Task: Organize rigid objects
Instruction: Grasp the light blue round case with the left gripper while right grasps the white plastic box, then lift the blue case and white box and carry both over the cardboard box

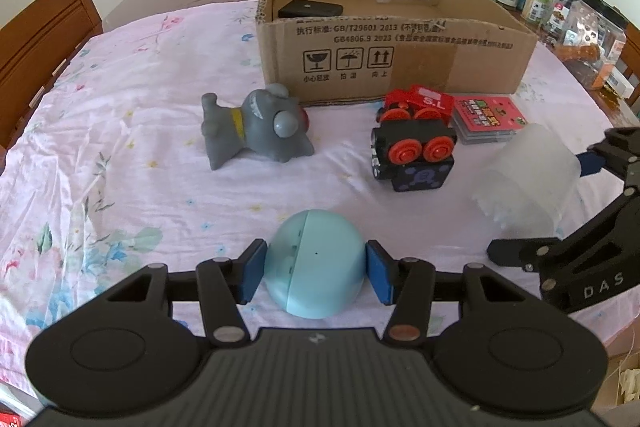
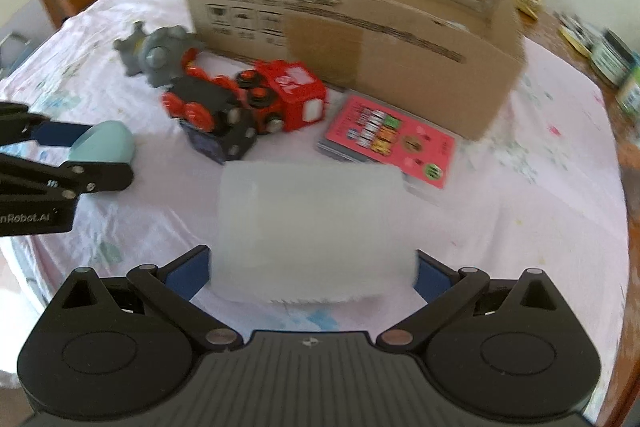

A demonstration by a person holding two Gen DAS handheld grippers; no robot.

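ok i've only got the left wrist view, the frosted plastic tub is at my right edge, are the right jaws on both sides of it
Observer: Yes. In the right wrist view the frosted translucent plastic tub sits between both blue pads of the right gripper, jaws closed on its sides.
Operator: whats straight ahead of it
Observer: The flat pink card pack lies just beyond the tub's far right corner, in front of the brown cardboard box.
Operator: and which way is the train lying
Observer: The red and black toy train lies on its side, with the white-panelled end of its red cab toward the card pack.
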